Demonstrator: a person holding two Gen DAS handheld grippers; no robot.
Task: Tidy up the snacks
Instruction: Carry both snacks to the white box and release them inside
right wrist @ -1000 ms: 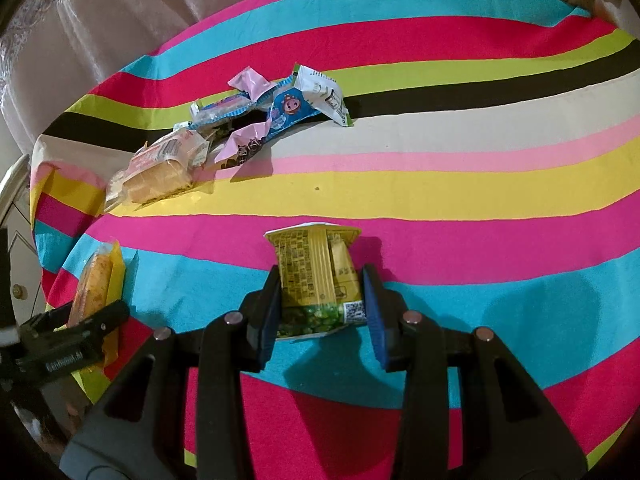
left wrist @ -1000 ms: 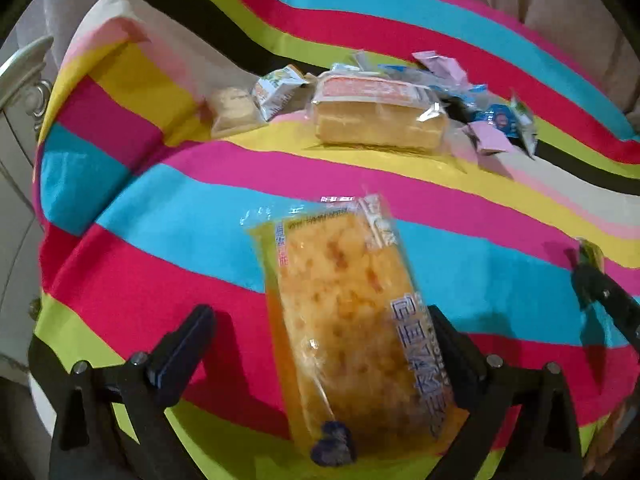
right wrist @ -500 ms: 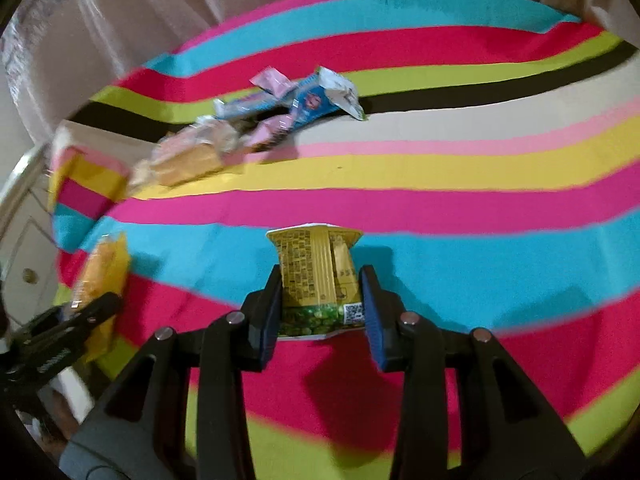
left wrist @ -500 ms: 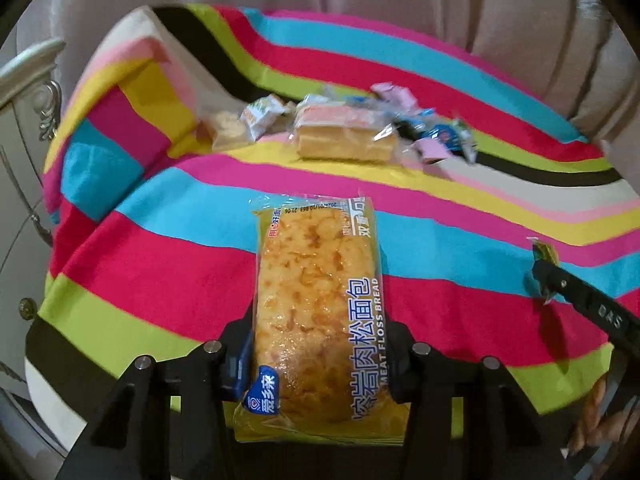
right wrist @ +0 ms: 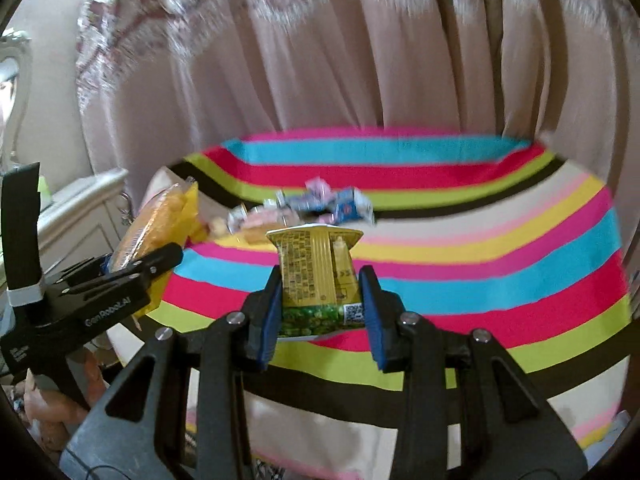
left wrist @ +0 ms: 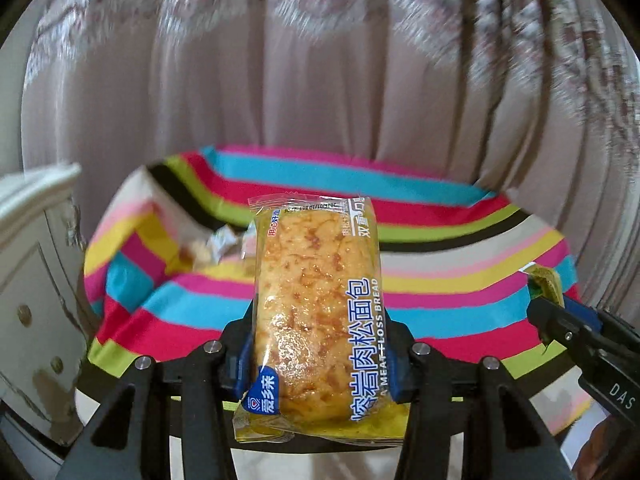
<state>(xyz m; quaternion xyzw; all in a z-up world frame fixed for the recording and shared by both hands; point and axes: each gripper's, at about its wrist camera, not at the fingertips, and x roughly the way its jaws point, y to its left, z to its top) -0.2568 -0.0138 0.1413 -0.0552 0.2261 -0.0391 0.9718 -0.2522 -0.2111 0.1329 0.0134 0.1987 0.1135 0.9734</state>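
Striped cloth (right wrist: 460,280) covered the table, pink curtain (left wrist: 280,80) behind it. A white cabinet (left wrist: 24,280) stood at the table's left edge.

Loose snack pile (right wrist: 320,204) sat near the far edge of the cloth, ahead of both grippers and well apart from them. It lay dead ahead and slightly left in the right wrist view; in the left wrist view it was mostly blocked, only a scrap showing left of the bread.

Left gripper (left wrist: 316,364) was clamped on the meat floss bread pack (left wrist: 316,304), pads pressing both long sides. The pack's long axis ran along the fingers, pointing away toward the pile, and it was held clear of the cloth.

Right gripper (right wrist: 320,312) was clamped on the green pea packet (right wrist: 316,276), also lengthwise along the fingers and off the cloth.

The two grippers hung side by side above the near edge. Neither looked clearly nearer the pile. My read: the coming move depends on carrying both packs forward, or off to a sorting spot.

Hidden: no bin or tray in view, so destination unknown. Pile items were motion-blurred, so I couldn't count or name them. Bread pack's near end was cut off behind the fingers.
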